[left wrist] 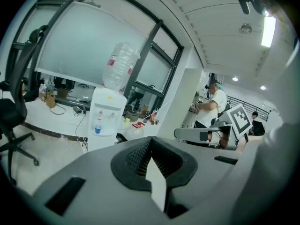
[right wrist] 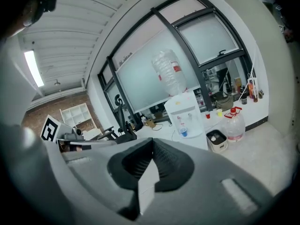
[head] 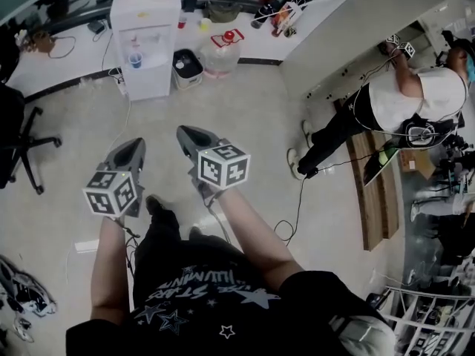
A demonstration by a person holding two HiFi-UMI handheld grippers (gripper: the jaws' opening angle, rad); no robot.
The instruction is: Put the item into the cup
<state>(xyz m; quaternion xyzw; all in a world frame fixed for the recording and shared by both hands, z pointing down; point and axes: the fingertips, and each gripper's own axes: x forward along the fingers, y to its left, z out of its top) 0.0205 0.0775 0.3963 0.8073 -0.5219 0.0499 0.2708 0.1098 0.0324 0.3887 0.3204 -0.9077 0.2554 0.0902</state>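
I stand on a pale floor and hold both grippers out over it at waist height. My left gripper [head: 137,144] [left wrist: 151,142] is shut with nothing between its jaws. My right gripper [head: 182,131] [right wrist: 152,142] is shut too and holds nothing. Both point toward a white water dispenser [head: 145,39] [left wrist: 104,121] [right wrist: 187,118] a few steps ahead. A blue cup [head: 135,60] [left wrist: 97,128] [right wrist: 183,132] sits in its tap recess. No loose item shows near either gripper.
Right of the dispenser stand a small bin [head: 187,69] and a clear water jug with a red cap [head: 220,54]. A black office chair [head: 18,143] is at the left. Another person [head: 404,99] works at a bench on the right, cables trailing on the floor.
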